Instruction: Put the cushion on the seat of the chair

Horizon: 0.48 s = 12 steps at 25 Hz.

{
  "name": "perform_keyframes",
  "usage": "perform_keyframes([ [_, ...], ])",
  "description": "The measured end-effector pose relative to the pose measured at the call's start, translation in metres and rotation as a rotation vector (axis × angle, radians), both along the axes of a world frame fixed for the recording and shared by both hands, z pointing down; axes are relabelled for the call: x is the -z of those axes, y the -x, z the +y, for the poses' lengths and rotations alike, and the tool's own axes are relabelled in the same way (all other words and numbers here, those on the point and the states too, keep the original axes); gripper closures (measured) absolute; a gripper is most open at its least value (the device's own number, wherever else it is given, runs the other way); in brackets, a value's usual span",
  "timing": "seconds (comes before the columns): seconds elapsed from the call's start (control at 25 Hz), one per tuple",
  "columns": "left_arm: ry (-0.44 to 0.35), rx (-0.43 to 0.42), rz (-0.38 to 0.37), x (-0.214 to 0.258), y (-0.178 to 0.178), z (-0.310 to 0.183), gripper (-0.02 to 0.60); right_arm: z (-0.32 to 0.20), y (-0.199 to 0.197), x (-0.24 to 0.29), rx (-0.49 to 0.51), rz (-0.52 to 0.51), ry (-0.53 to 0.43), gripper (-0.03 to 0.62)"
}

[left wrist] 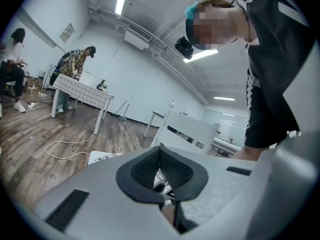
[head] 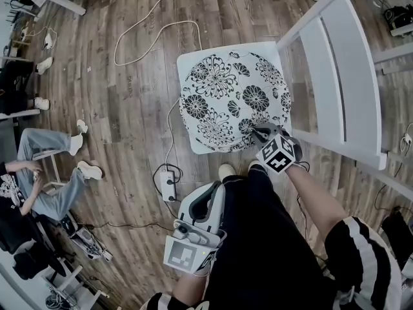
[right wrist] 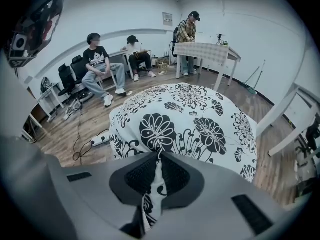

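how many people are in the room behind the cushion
3 in the right gripper view: a seated person in a black shirt, a second seated person beside them, a standing person at the checked table. The cushion may hide others.

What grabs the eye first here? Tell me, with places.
A white cushion printed with black flowers fills the middle of the head view, left of a white chair. The right gripper has its jaws shut on the cushion's near edge.
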<state>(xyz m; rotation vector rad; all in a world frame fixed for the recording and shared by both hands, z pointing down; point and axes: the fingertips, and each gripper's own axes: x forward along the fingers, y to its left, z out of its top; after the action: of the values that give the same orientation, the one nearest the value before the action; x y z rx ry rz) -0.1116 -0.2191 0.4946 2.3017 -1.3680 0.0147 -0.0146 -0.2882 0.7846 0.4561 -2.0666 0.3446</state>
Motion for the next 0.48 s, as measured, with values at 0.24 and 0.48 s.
perform_keyframes([
  [0.24,0.009,0.001,0.006,-0.001,0.003,0.000,0.578,-0.013,0.003,-0.004,-0.014,0.007,0.001,0.559],
  [0.48,0.020,0.004,0.022,-0.006,0.001,0.002,0.578,-0.013,0.003,-0.012,-0.040,0.000,0.012,0.557],
])
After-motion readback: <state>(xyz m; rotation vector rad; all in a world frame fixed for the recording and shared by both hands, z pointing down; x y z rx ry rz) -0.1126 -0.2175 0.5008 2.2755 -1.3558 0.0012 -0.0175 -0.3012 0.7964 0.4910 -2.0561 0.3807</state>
